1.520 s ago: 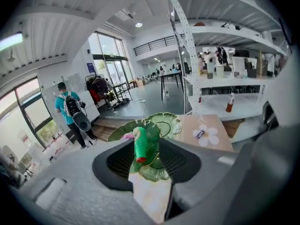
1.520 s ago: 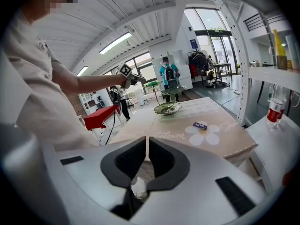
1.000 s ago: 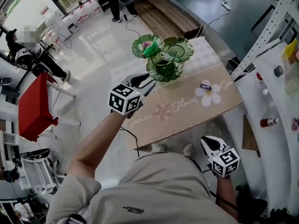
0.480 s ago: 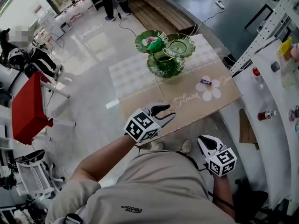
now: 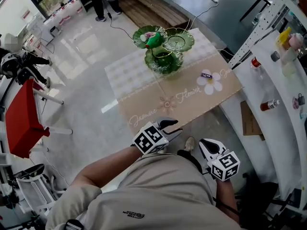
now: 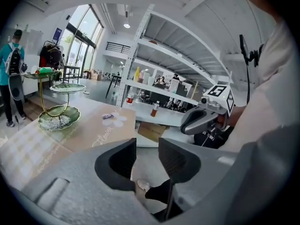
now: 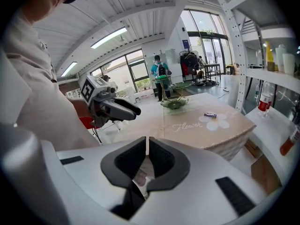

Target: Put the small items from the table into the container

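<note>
Left gripper [image 5: 171, 126] jaws stand wide apart, empty; right gripper [image 5: 205, 145] jaws are nearly together, empty. Candy [image 5: 206, 75] lies well ahead of both, short of the dish [image 5: 164, 63]. A hasty reach may knock it off the table [image 5: 144, 104].

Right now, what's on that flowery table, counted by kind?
green dishes: 3
green-pink item, in a top dish: 1
purple packet, on the cloth: 1
Total: 5
</note>
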{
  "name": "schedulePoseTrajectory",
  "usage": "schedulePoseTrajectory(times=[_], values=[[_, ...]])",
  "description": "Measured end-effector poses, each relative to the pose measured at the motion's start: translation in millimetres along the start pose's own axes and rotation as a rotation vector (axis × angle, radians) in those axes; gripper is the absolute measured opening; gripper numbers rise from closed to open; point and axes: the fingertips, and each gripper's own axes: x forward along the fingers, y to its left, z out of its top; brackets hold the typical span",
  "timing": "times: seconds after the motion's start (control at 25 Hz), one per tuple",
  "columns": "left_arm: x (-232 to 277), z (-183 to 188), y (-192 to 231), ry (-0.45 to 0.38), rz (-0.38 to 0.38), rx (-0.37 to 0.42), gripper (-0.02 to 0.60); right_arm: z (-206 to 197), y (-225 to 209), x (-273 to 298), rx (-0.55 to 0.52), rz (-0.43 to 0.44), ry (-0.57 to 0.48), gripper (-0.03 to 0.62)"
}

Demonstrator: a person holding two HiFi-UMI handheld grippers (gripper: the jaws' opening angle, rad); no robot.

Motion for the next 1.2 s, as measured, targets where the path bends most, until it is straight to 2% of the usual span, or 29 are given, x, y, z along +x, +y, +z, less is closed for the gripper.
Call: schedulePoseTrajectory(times=[0.28, 0.44, 0.8, 0.96, 1.2], values=[[9.8, -14.3, -18.1, 0.006, -0.071, 0.004, 0.152, -12.5, 8.2, -3.7, 0.028, -0.033, 0.013, 0.031], [12.6, -20.0, -19.3, 0.017, -0.081, 0.016, 0.150, -15.9, 9.7, -5.1, 0.039, -0.041, 0.019, 0.031], [32.5, -8.0, -11.7, 0.010, -0.115, 0.025, 0.151, -15.4, -8.4, -8.5, 0.059, -0.044, 0.008, 0.031], [58.7, 7.8, 10.8, 0.023, -0.077, 0.084, 0.152, -15.2, -28.0, -13.1, 0.060, -0.034, 0.013, 0.031], [125.9, 44.0, 78.1, 0.091, 0.022, 0.192, 0.152, -4.9, -82.1, -28.3, 0.060, -0.037, 0.003, 0.031]])
